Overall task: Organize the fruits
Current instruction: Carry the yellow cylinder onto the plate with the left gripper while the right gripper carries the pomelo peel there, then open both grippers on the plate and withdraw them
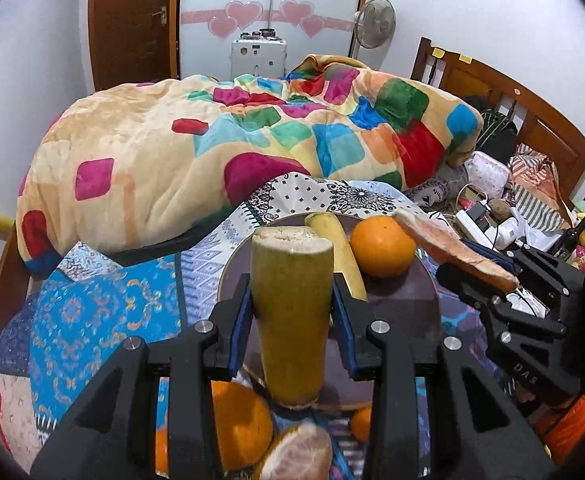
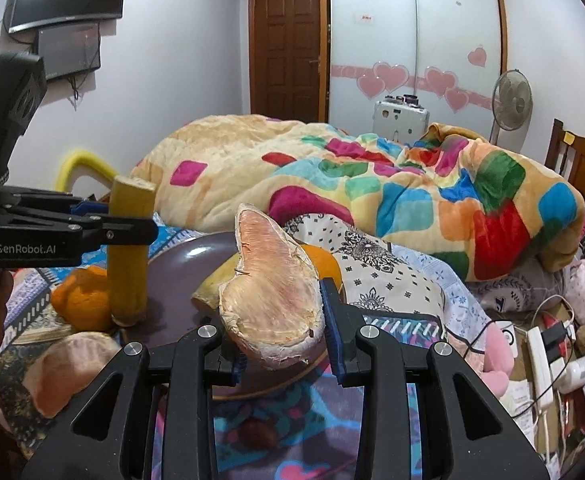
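Observation:
My left gripper (image 1: 292, 312) is shut on a yellow-green sugarcane piece (image 1: 290, 312), held upright over the near rim of the dark purple plate (image 1: 404, 300). On the plate lie an orange (image 1: 382, 246) and a second pale cane piece (image 1: 340, 248). My right gripper (image 2: 282, 324) is shut on a peeled pomelo wedge (image 2: 272, 296), held above the plate (image 2: 180, 268). The left gripper and its cane (image 2: 128, 256) show at the left of the right wrist view. The right gripper with the wedge (image 1: 452, 246) shows at the right of the left wrist view.
Loose oranges (image 1: 240, 424) and a peeled pomelo piece (image 1: 298, 456) lie in front of the plate on the patterned bedsheet (image 1: 92, 308). A bulky colourful blanket (image 1: 212, 148) lies behind. Cables, a power strip (image 2: 544, 360) and clutter sit at the right.

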`<state>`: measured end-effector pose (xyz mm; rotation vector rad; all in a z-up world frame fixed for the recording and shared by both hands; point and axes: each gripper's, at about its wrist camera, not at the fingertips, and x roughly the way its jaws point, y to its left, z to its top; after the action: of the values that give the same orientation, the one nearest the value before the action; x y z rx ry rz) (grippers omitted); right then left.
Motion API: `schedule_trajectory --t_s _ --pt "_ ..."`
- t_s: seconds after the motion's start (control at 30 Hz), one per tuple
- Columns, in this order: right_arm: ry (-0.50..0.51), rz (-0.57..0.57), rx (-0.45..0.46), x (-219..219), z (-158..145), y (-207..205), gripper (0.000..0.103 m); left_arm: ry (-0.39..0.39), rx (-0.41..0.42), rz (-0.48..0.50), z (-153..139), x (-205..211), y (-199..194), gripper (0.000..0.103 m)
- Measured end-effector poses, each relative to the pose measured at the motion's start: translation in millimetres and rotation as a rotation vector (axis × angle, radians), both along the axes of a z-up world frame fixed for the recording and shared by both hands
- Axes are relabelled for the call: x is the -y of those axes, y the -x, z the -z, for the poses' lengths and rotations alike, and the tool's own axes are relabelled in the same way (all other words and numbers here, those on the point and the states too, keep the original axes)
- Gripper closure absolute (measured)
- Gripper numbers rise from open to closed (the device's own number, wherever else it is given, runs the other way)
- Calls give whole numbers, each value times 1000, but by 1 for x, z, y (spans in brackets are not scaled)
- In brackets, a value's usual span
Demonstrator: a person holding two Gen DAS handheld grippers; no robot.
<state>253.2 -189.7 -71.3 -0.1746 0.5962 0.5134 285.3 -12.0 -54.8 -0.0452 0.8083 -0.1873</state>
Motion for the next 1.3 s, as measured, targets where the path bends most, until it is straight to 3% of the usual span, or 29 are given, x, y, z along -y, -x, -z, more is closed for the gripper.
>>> schedule_trajectory --t_s 0.27,0.57,0.73,0.9,1.3 --pt "27 -24 -35 -11 6 -16 74 -10 -45 5 11 8 -37 66" --pt "72 -76 -58 -27 13 -12 73 -18 -102 20 22 17 -51 66" --pt "92 -88 -72 -30 15 -10 71 -25 -104 31 27 18 -43 66" --pt "91 -93 -96 -28 19 -6 54 -27 -86 21 20 11 -31 66" --pt "45 -53 -53 -18 -7 26 47 -67 -13 -9 -5 -6 31 61"
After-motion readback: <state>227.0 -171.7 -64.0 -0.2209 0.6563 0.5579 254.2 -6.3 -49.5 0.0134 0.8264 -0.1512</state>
